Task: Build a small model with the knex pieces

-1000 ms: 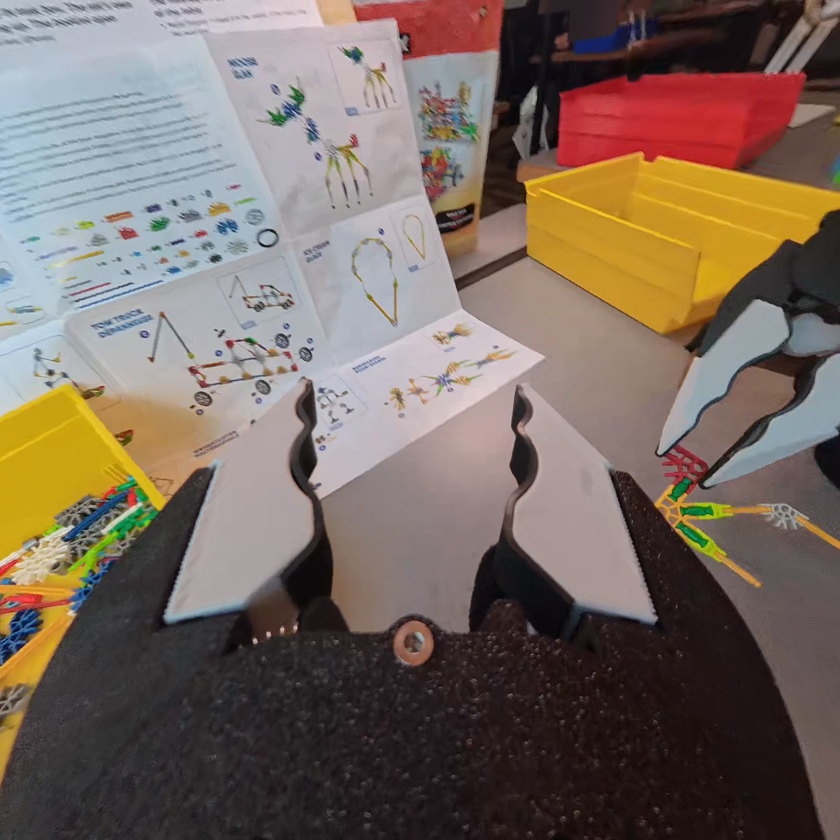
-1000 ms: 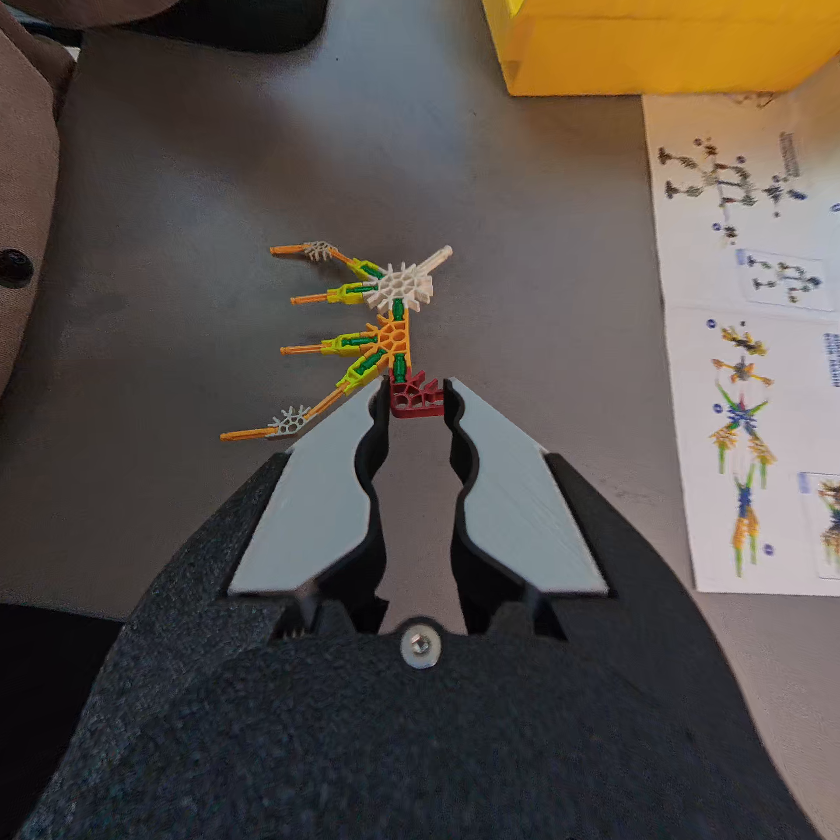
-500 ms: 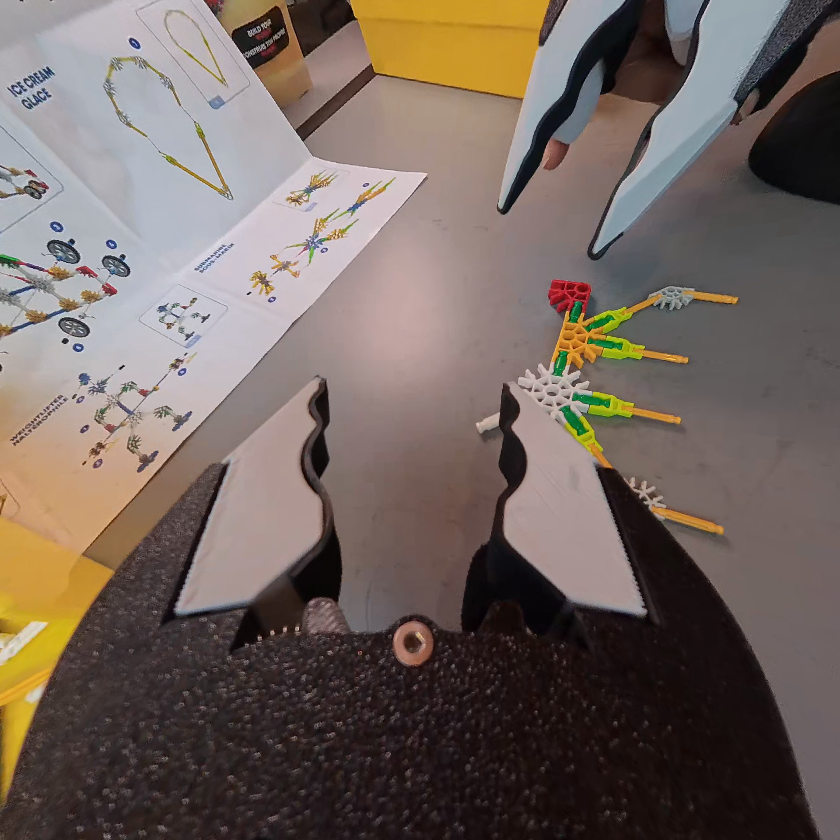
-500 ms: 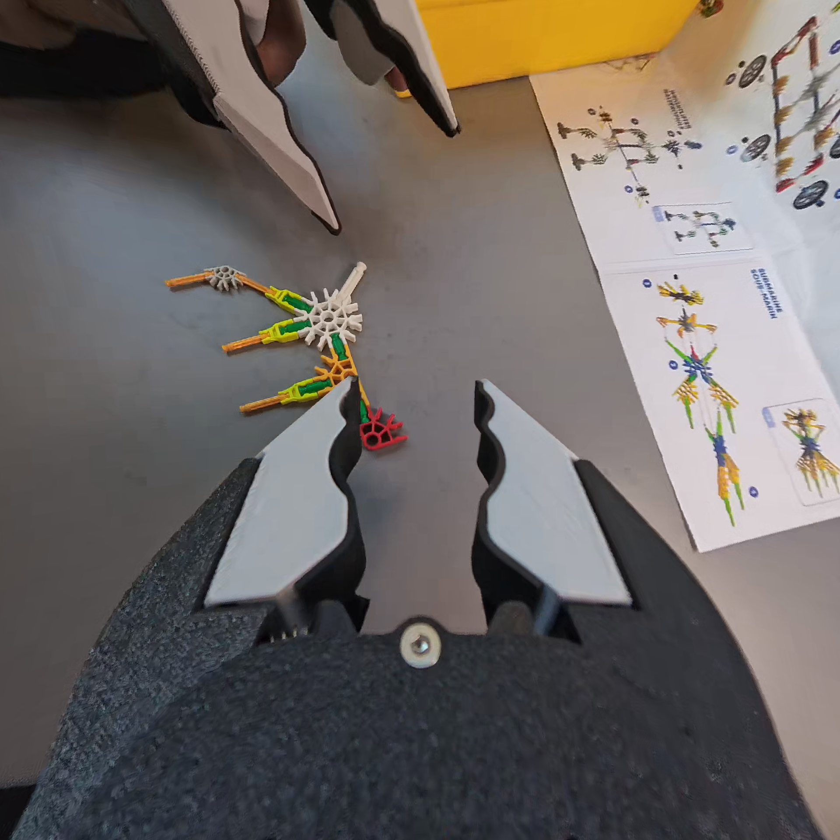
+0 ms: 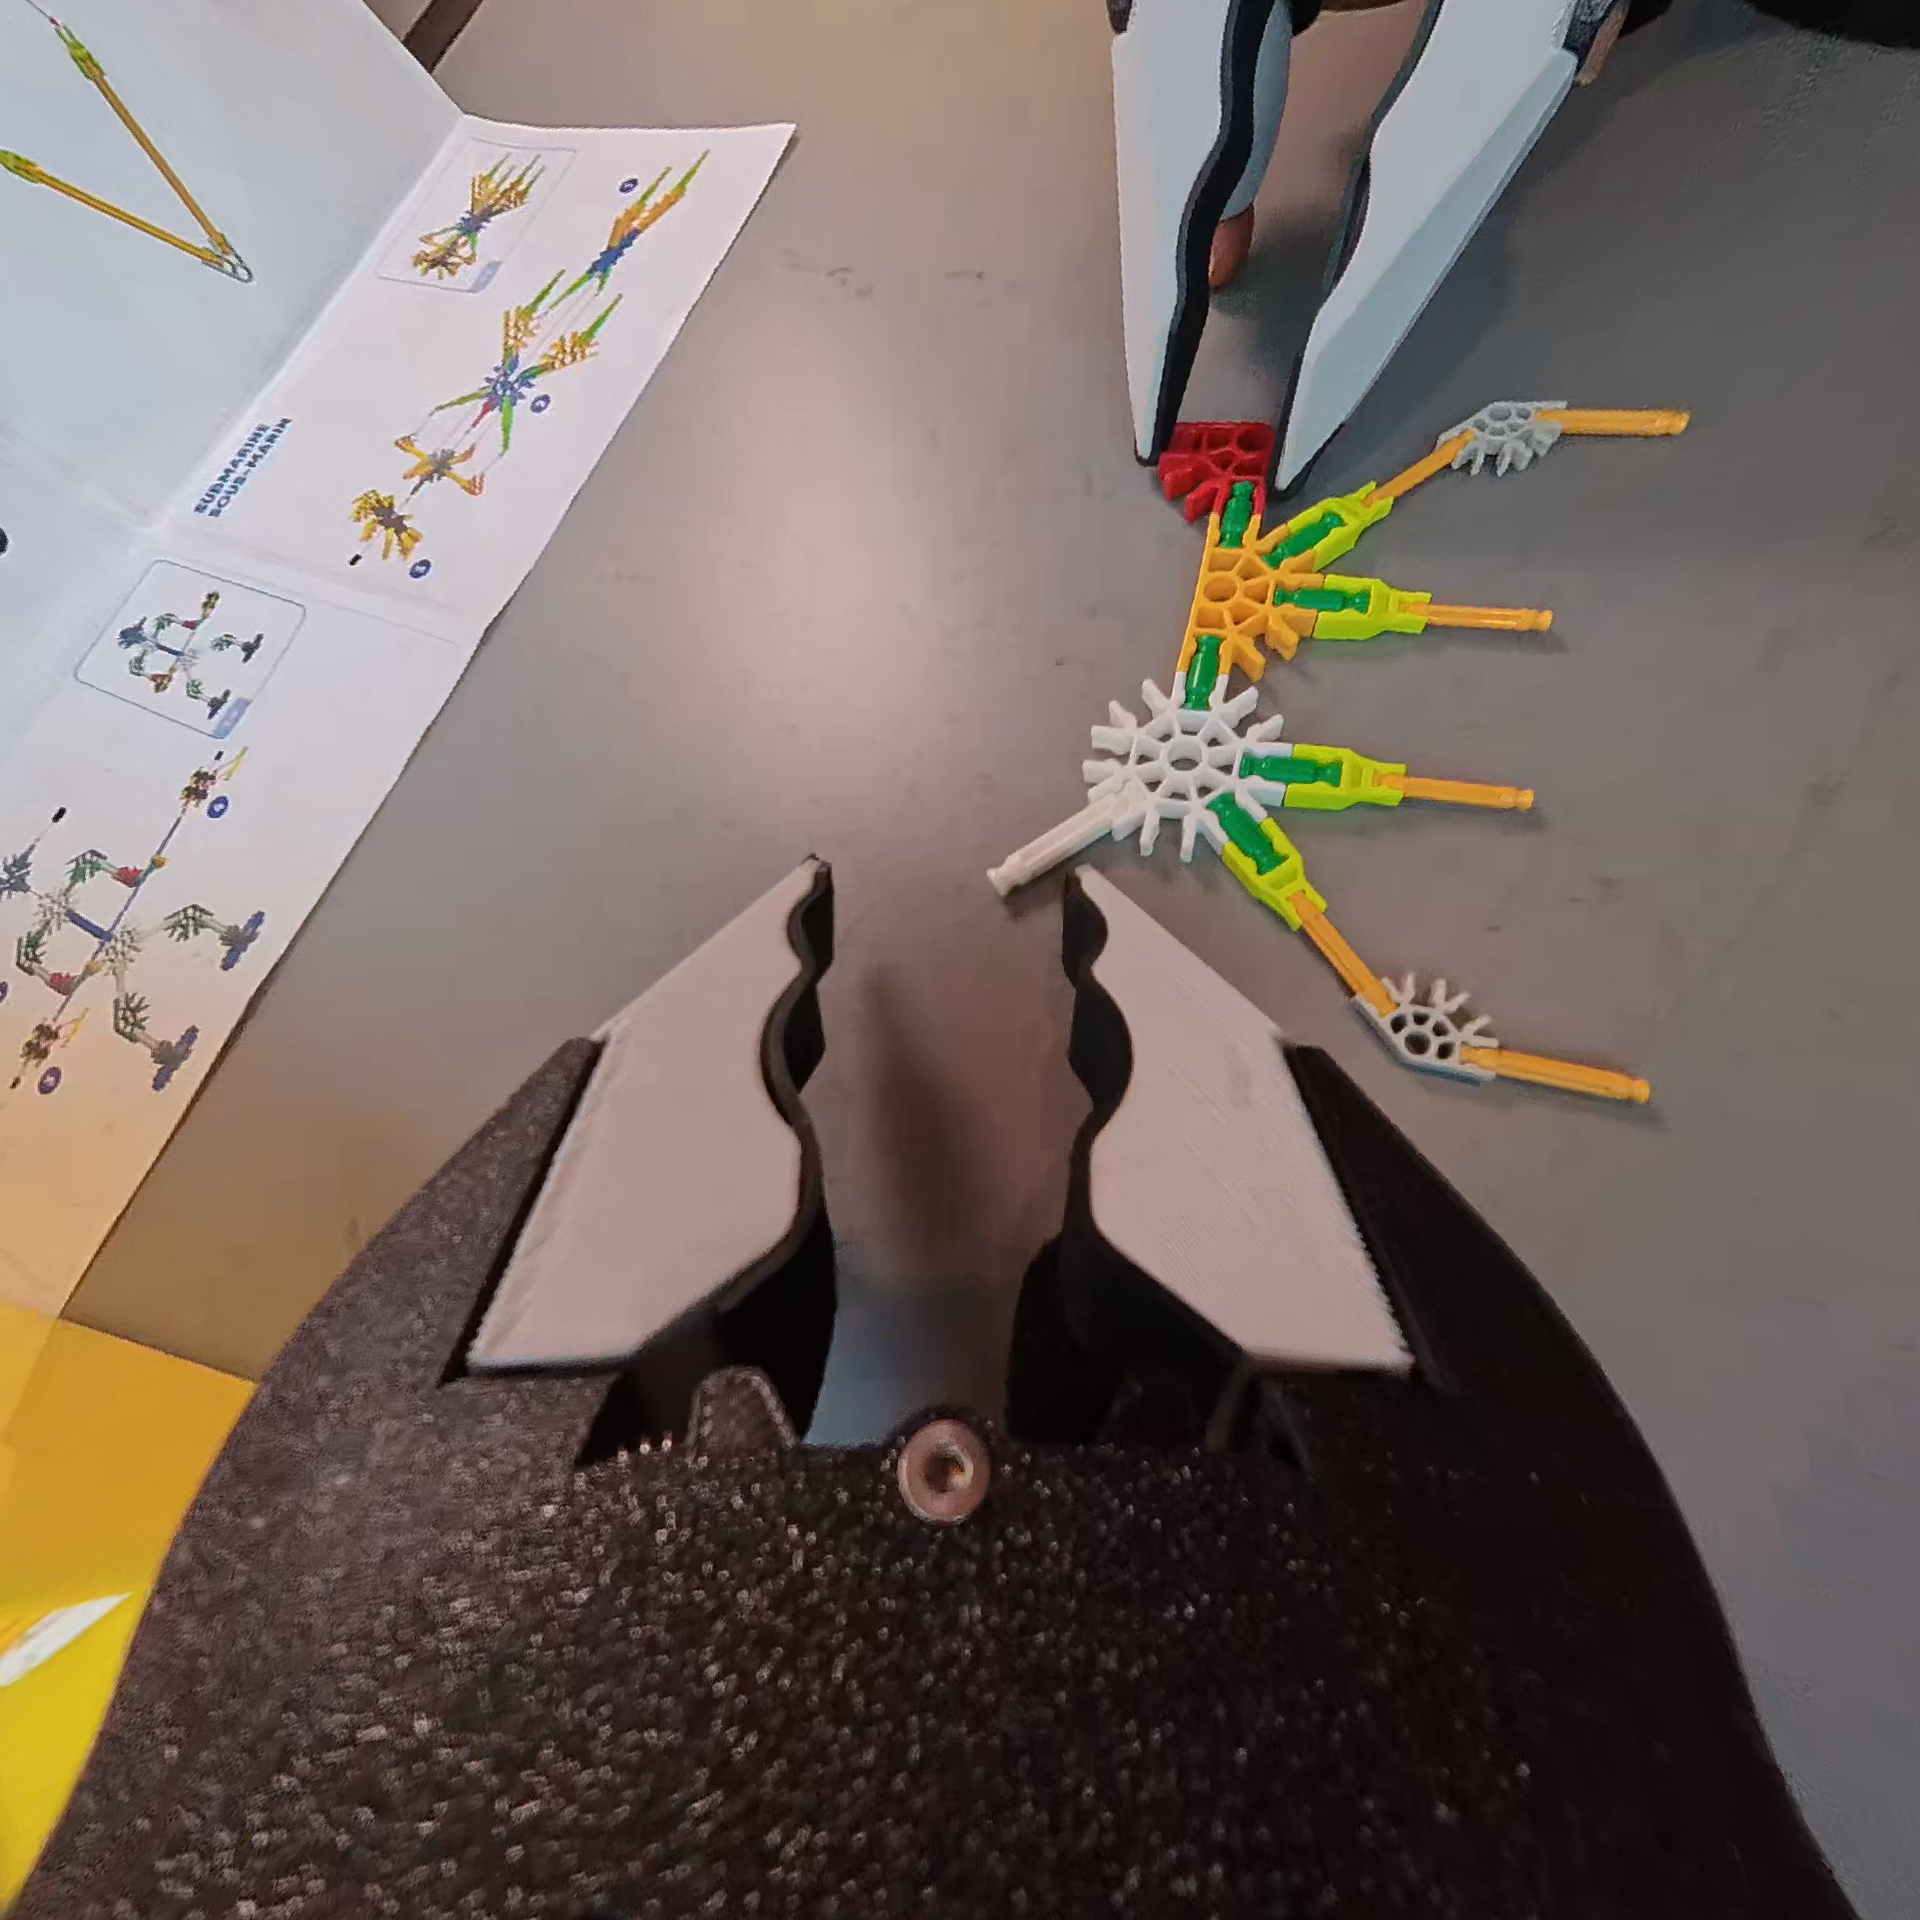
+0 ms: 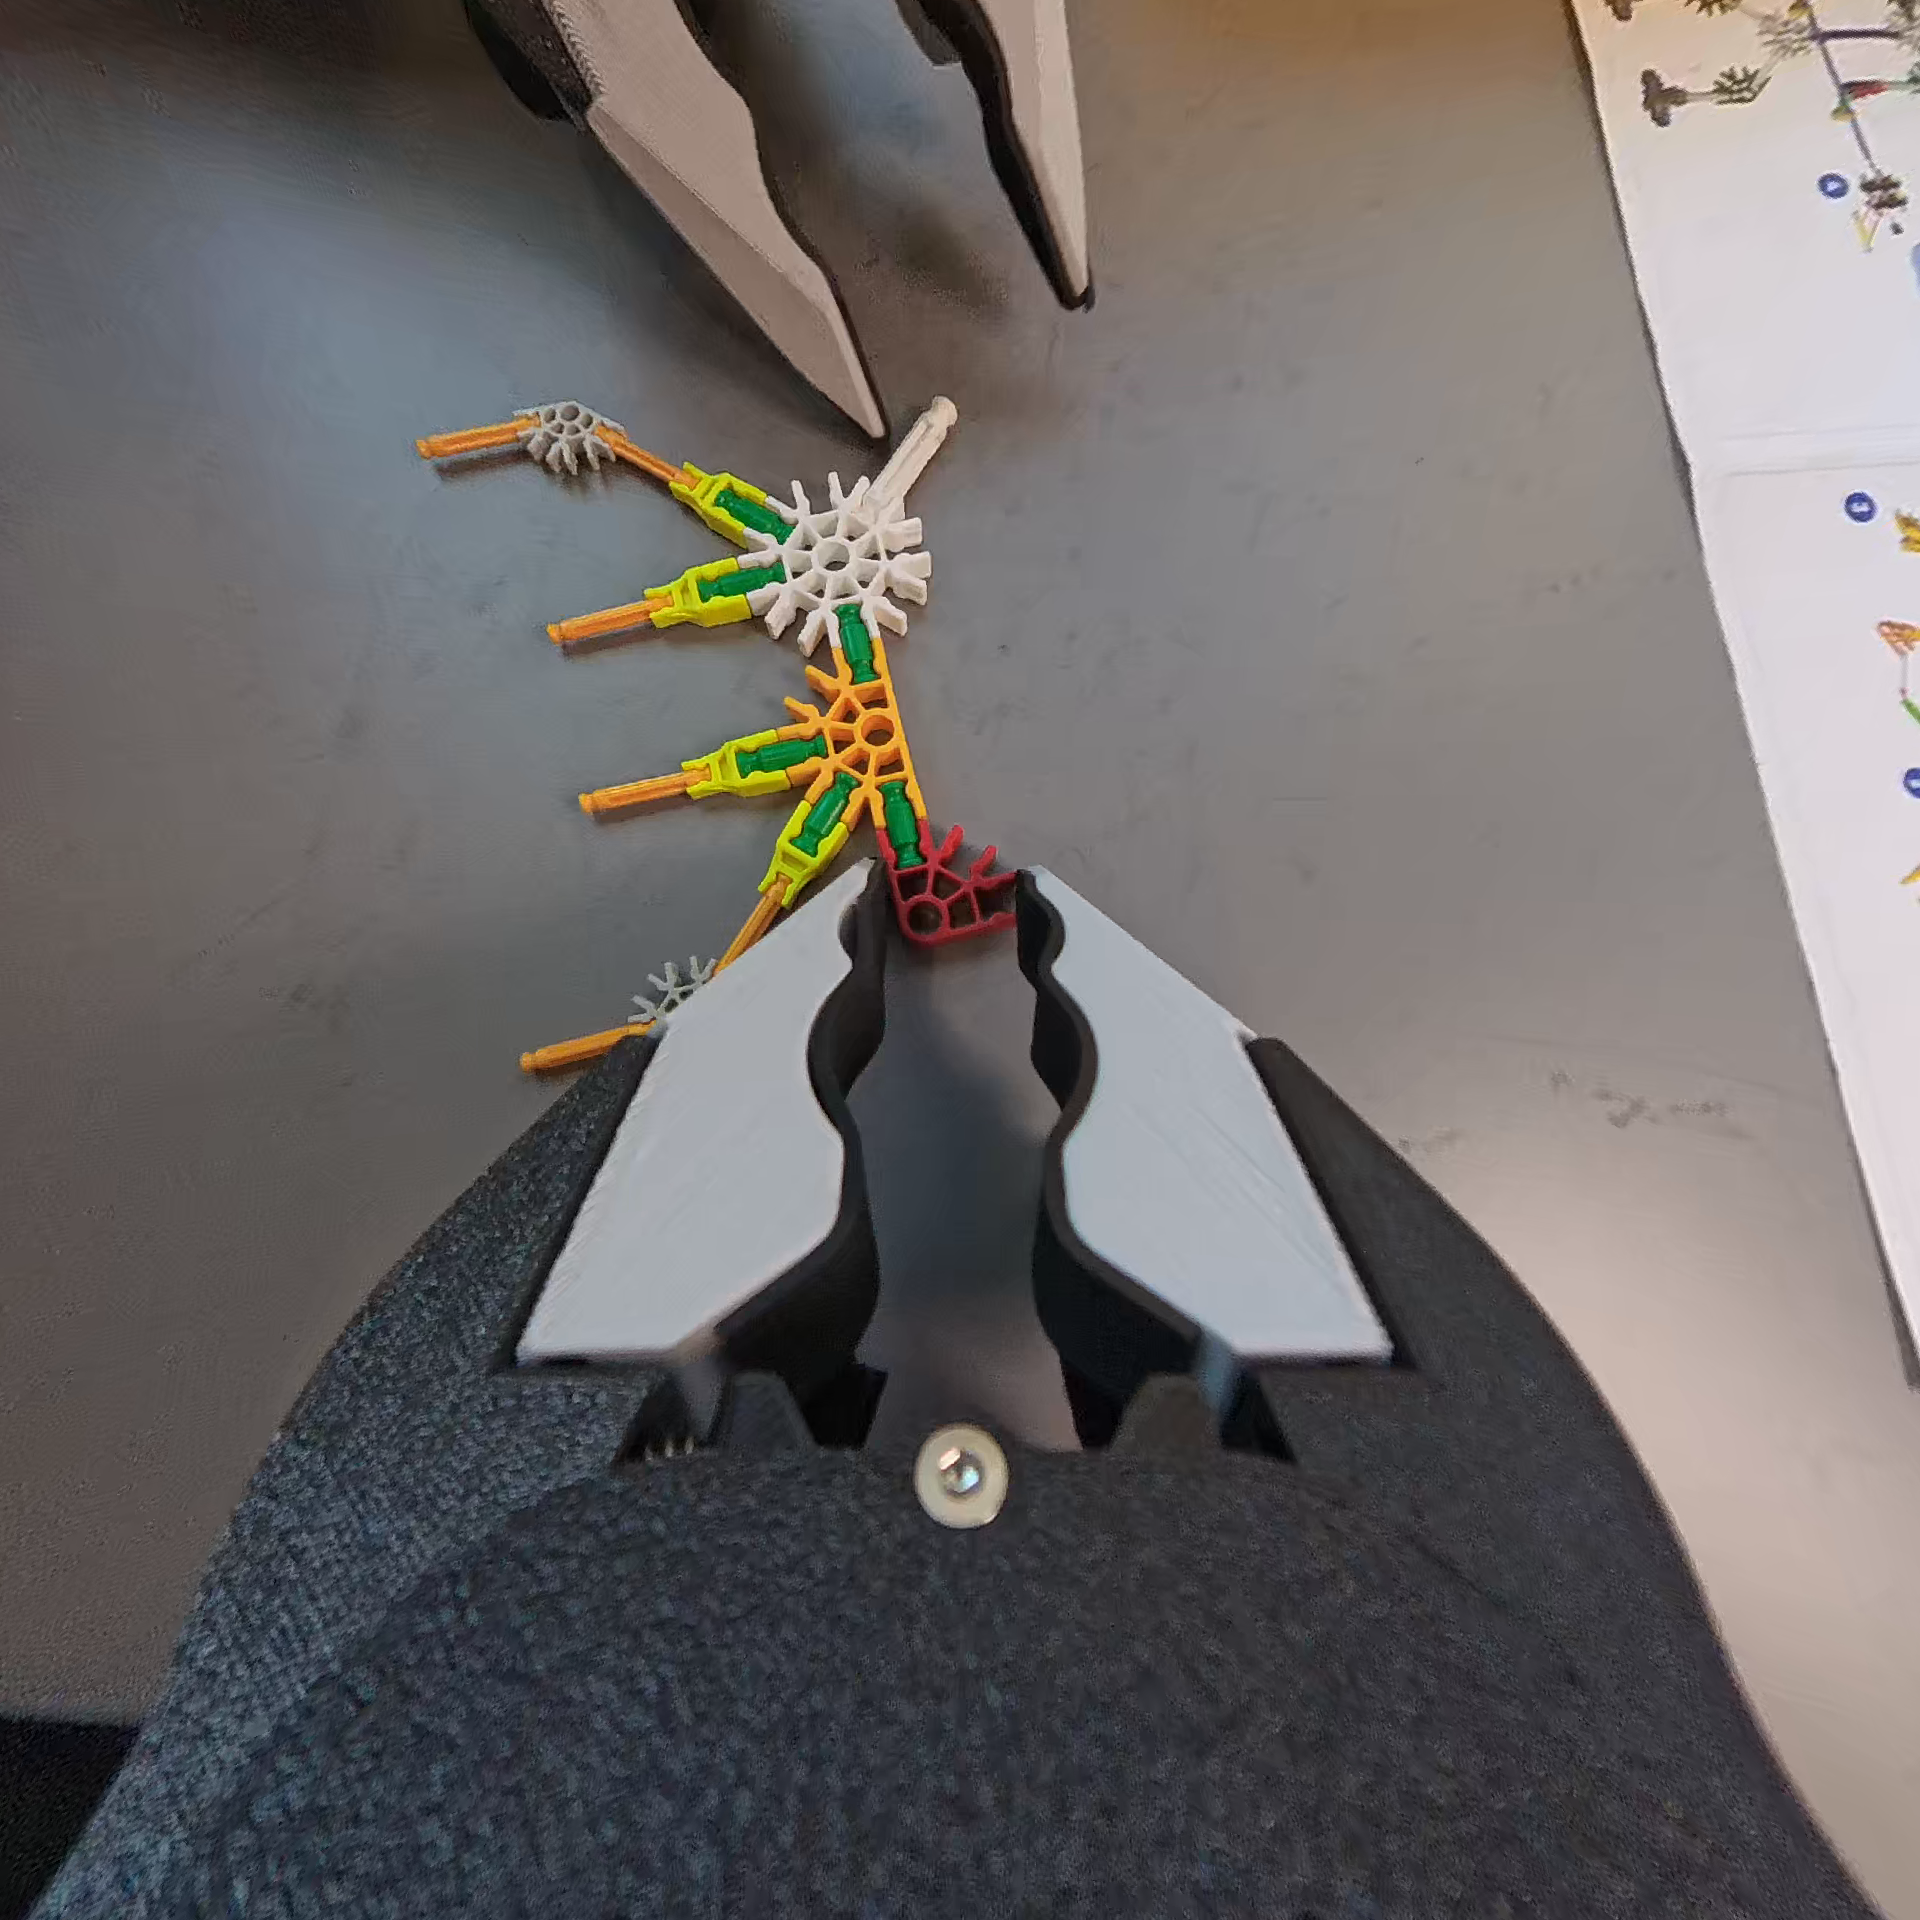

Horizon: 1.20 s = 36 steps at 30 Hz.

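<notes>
A flat toy model of rods and connectors lies on the grey table (image 5: pixel 831 520). It has a white snowflake connector (image 5: pixel 1184 764), an orange connector (image 5: pixel 1242 603), a red connector (image 5: pixel 1216 468) and orange rods fanning out. My right gripper (image 6: pixel 945 883) is shut on the red connector (image 6: pixel 951 899), with a fingertip against each side; it also shows in the left wrist view (image 5: pixel 1216 462). My left gripper (image 5: pixel 948 873) is open and empty. Its right fingertip sits just beside the end of the white rod (image 5: pixel 1049 852). It shows from the far side in the right wrist view (image 6: pixel 977 364).
A folded white instruction sheet (image 5: pixel 364 416) lies on the table left of the model; it also shows in the right wrist view (image 6: pixel 1818 520). A corner of a yellow bin (image 5: pixel 83 1507) is at the lower left of the left wrist view.
My left gripper has swung down to the model's white rod and its jaws have narrowed. My right gripper opened and drew off the red connector, then came back and closed on it.
</notes>
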Motion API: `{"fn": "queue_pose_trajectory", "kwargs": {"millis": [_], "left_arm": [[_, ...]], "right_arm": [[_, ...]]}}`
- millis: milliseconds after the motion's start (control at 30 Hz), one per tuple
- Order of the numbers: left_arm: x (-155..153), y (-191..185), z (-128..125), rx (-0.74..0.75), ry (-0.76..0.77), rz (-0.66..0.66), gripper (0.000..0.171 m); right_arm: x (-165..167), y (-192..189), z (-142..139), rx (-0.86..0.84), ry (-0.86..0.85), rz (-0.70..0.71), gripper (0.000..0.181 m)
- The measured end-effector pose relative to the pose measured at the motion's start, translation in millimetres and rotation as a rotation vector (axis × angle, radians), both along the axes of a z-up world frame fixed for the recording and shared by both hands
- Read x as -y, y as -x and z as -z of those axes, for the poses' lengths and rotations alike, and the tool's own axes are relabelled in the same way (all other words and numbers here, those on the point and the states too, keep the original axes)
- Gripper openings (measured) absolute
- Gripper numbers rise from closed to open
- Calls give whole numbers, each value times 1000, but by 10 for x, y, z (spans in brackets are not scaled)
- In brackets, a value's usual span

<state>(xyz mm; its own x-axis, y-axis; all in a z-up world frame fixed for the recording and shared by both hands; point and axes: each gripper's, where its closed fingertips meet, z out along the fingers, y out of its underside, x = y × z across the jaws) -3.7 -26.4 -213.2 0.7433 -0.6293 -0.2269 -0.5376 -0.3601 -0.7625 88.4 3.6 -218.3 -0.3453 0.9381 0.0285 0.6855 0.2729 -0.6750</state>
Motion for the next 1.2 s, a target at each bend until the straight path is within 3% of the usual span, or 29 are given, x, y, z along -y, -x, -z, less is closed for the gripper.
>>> {"fn": "queue_pose_trajectory", "kwargs": {"millis": [100, 300, 367, 433, 633, 767, 900, 1033, 1200], "left_arm": [[-26, 39, 39, 9, 32, -33, 23], [-24, 36, 42, 50, 64, -41, 22], [-63, 91, 20, 51, 47, -80, 28], [-123, 158, -87, 101, 3, -132, 44], [-245, 405, -680, 442, -194, -262, 65], [-232, 475, -842, 452, -288, -276, 67], [-217, 426, -896, 431, -325, -256, 67], [-248, 397, -864, 428, -316, -253, 68], [-279, 448, -817, 402, -323, -273, 71]], "right_arm": [[-41, 80, -22, -55, -29, 21, 23], [-203, 145, -47, -125, -188, 86, 31], [-242, 156, -99, -161, -211, 112, 33], [-299, 169, -208, -224, -224, 154, 34], [-730, 146, -773, -529, -207, 421, 56], [-1023, 41, -1071, -707, -161, 593, 59], [-1189, 46, -1227, -807, -177, 662, 49], [-1538, 316, -1503, -865, -345, 634, 3], [-2343, 1001, -1830, -874, -371, 676, 0]]}}
